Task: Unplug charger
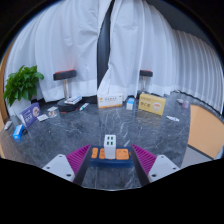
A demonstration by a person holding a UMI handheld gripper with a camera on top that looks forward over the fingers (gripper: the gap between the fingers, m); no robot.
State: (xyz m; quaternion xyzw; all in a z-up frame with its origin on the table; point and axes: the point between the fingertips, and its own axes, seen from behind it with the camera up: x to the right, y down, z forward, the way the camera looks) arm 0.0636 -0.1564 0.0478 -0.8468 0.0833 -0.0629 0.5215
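Note:
A white charger (110, 143) stands plugged upright into a blue power strip (110, 158) with orange sockets (124, 154), which lies on the dark marble-patterned table (110, 125). My gripper (111, 163) is open. Its pink-padded fingers (78, 158) stand wide at either side of the strip. The charger stands between them, just ahead, with a clear gap at each side. Nothing is held.
A yellow box (152, 103) and small boxes (108, 100) stand at the table's far side. A potted plant (22, 82) and several items (28, 115) are at the far left. White curtains (120, 45) hang behind. A black stand (65, 76) rises beyond.

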